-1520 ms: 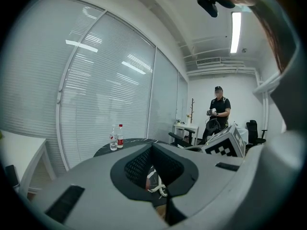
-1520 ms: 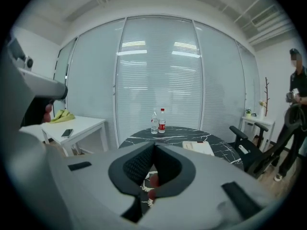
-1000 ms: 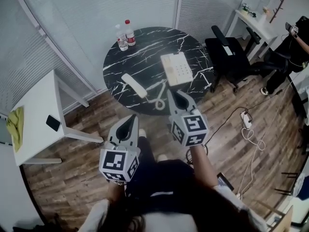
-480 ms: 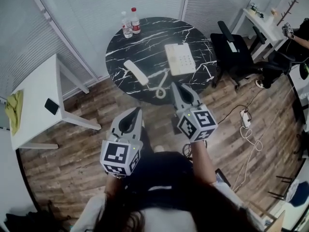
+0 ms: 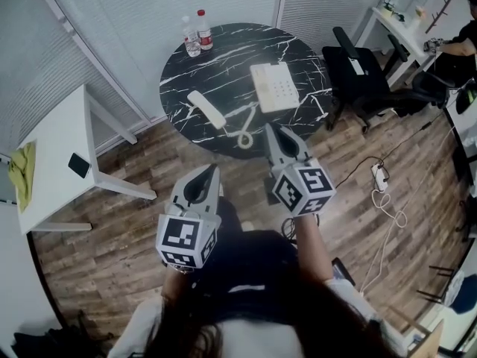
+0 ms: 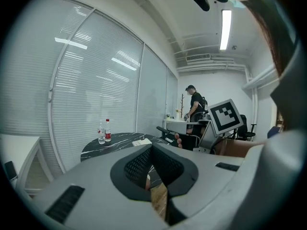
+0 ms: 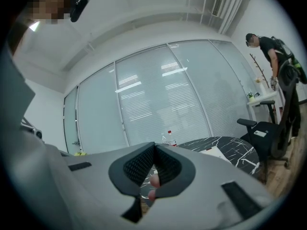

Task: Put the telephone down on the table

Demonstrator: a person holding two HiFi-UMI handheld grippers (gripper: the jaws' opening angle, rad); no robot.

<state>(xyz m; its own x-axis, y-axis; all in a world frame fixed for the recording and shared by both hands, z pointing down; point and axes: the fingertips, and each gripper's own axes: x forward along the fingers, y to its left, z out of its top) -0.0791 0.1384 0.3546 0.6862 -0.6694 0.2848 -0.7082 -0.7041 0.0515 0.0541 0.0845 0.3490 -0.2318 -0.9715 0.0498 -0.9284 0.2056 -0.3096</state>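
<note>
The left gripper (image 6: 152, 146) has its jaws pressed together with nothing between them. In the head view it hangs over the wooden floor (image 5: 112, 252), pointing toward the round black marble table (image 5: 223, 69). The right gripper (image 7: 154, 145) is likewise closed and empty. It is held beside the left one and further forward, its tips at the table's near edge in the head view. The telephone (image 5: 273, 86) sits on the table toward the right side. Its handset (image 5: 206, 110) lies off the cradle, apart from it to the left, and the coiled cord (image 5: 244, 134) loops between them near the rim. Two bottles (image 5: 197, 36) stand at the far left edge. A black office chair (image 5: 358, 69) stands to the right of the table.
</note>
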